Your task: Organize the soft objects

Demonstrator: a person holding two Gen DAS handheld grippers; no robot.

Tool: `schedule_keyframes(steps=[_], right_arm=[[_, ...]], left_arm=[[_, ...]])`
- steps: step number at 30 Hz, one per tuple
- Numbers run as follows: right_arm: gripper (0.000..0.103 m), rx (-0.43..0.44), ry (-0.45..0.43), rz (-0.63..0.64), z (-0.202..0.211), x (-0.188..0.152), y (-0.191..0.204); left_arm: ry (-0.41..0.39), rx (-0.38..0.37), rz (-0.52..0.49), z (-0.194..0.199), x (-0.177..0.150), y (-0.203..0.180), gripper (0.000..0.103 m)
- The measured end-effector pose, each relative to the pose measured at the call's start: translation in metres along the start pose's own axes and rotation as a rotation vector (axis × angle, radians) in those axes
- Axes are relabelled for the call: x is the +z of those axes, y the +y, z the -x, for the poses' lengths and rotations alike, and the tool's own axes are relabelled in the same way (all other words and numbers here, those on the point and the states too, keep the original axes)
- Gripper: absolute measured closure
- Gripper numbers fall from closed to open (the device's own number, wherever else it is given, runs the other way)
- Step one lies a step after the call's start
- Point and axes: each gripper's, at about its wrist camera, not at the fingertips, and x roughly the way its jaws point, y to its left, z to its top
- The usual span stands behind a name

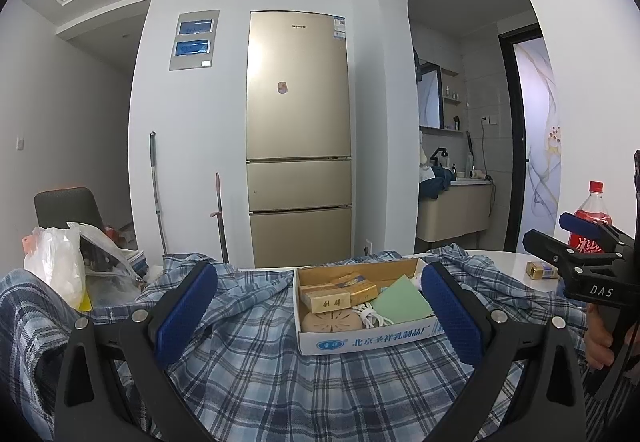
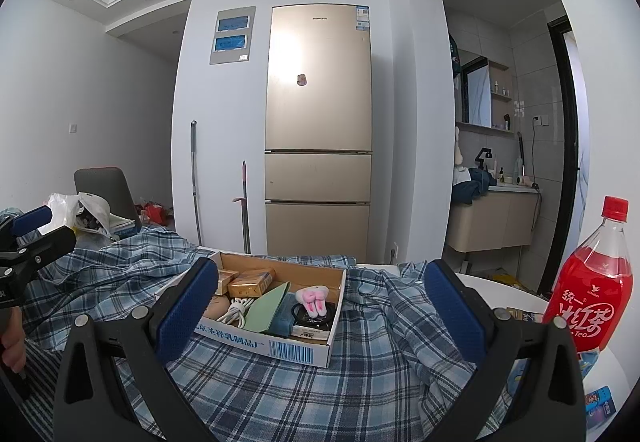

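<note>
Two claws hang above my landmark, a shallow cardboard box (image 1: 362,340), and both stand wide apart with nothing between their ribbed blue pads. My left claw (image 1: 320,316) frames the box from the near side; my right claw (image 2: 320,312) does too, and its black frame also shows at the right of the box in the left view. Under and around the box lies the soft thing, a crumpled blue plaid shirt (image 2: 248,382), which hides most of the white round worktop (image 2: 500,288). Inside the box I make out tan packets (image 2: 251,281), a coiled white cable (image 2: 237,309), a green card (image 2: 269,308) and a pink plush bit (image 2: 314,300); the box's print is partly cut off by my pads. Right of the box stands a red tea bottle (image 2: 592,296), glossy plastic. Left of it sags a white bag (image 1: 60,268), contents unclear.
</note>
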Motion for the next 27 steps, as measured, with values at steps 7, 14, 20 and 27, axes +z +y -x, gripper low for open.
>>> schedule_keyframes(steps=[7, 14, 20, 27], right_arm=[[0.0, 0.002, 0.006, 0.007, -0.0025, -0.0019, 0.0023], [0.0, 0.003, 0.007, 0.009, -0.0027, -0.0025, 0.0036], [0.0, 0.003, 0.007, 0.009, -0.0028, -0.0021, 0.0034], [0.0, 0.003, 0.007, 0.009, -0.0027, -0.0019, 0.0032]], left_arm=[[0.0, -0.001, 0.002, 0.001, 0.0005, 0.0006, 0.0], [-0.001, -0.003, 0.003, 0.0015, 0.0005, 0.0002, 0.0], [0.0, -0.002, 0.003, 0.0017, 0.0003, 0.0001, 0.0], [-0.001, -0.001, 0.003, 0.0021, 0.0006, 0.0001, 0.0]])
